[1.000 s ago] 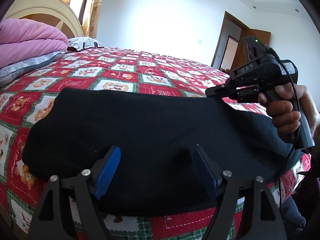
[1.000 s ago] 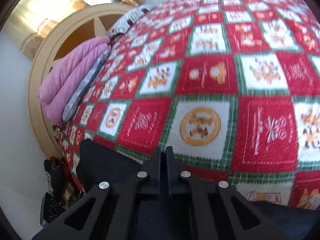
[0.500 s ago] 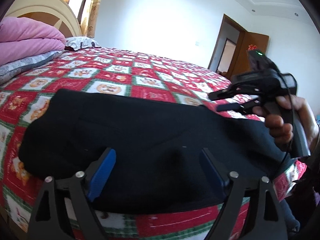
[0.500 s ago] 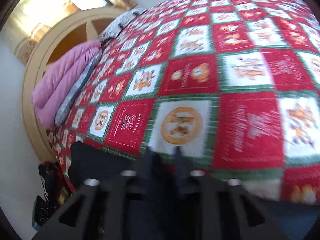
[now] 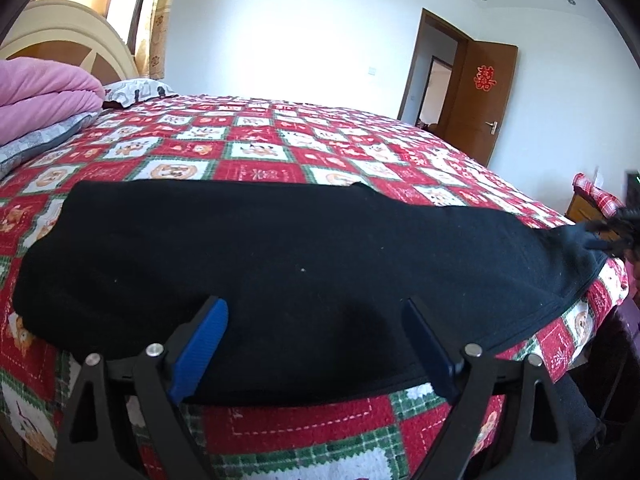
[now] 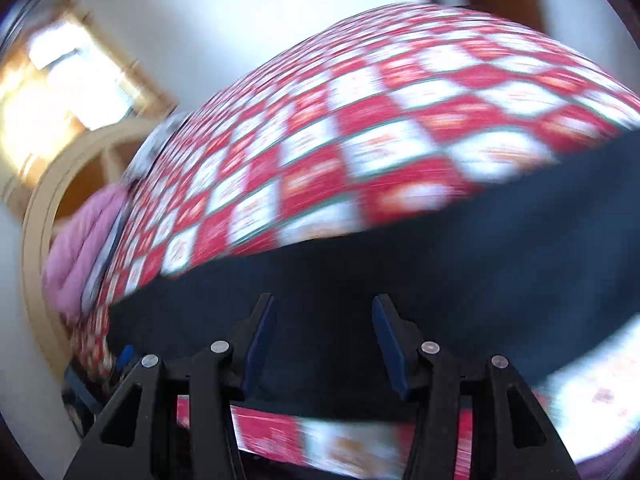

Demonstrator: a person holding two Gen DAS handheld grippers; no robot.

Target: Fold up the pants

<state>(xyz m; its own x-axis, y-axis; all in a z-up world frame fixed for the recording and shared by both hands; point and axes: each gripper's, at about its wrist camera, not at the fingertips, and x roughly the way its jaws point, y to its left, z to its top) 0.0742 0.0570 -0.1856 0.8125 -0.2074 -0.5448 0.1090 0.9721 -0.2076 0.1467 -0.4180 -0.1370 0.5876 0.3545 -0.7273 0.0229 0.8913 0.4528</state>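
Black pants (image 5: pixel 280 248) lie folded in a long band across the near edge of the bed. My left gripper (image 5: pixel 314 308) hovers over their near hem, its blue-padded jaws opening wide, with cloth below them but not pinched. In the left wrist view my right gripper (image 5: pixel 616 232) shows as a dark blur at the pants' far right end. The right wrist view is motion-blurred; there the right gripper (image 6: pixel 323 304) stands open above the pants (image 6: pixel 400 264), and nothing is clamped between its pads.
A red, white and green checked bedspread (image 5: pixel 260 148) covers the bed. A pink quilt (image 5: pixel 40 96), a patterned pillow (image 5: pixel 136 90) and a round headboard (image 5: pixel 72 36) are at the far left. A brown door (image 5: pixel 484 96) stands open on the right.
My right gripper went from shut to open and swung fast from mid-pants to their right end. The left gripper's jaws spread wider and it shifted slightly.
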